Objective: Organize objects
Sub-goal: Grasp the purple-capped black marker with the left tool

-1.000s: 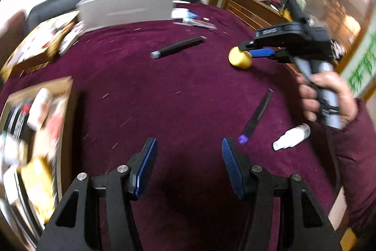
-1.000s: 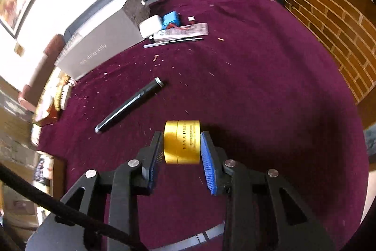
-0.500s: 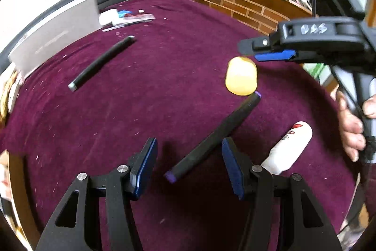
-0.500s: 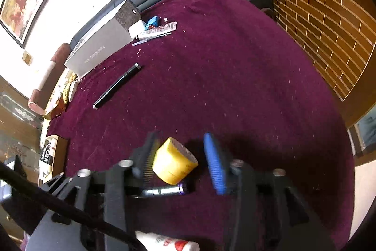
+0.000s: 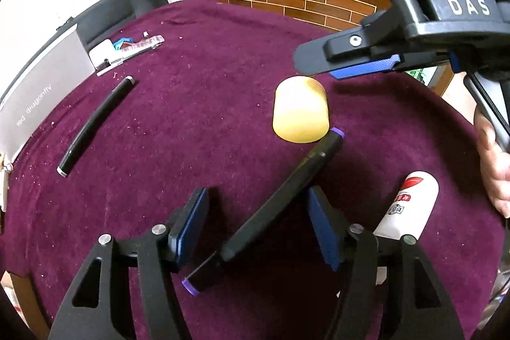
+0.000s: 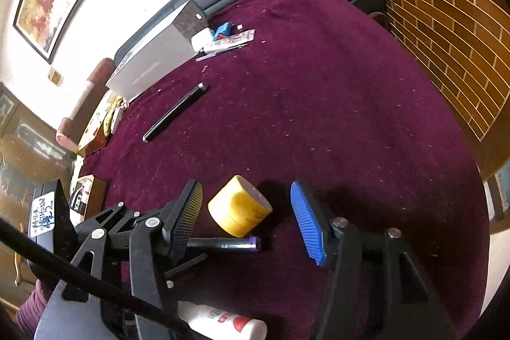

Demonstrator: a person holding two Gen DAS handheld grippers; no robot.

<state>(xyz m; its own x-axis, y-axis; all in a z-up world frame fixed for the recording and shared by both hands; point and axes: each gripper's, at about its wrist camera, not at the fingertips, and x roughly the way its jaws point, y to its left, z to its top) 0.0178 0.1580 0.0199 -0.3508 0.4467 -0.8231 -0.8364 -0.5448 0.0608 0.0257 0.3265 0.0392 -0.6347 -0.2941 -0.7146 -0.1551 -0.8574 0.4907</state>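
Grey box (image 5: 38, 91) reads "red dragonfly"; right tool (image 5: 322, 66) "DAS".

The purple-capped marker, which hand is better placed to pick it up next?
Left. The marker already lies between the open left tongs. The right tongs are open around the yellow jar instead.

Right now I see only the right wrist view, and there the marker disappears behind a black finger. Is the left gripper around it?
Observer: Yes. The marker lies slantwise between the jaws of the left gripper. They have just been opening, and the left pad stands clear of it.
Operator: Does the hidden end have a cap?
Observer: Yes, a purple cap like the one on the far end.
Operator: Where is the white bottle from there?
Observer: The white bottle lies just beside that gripper's right finger.
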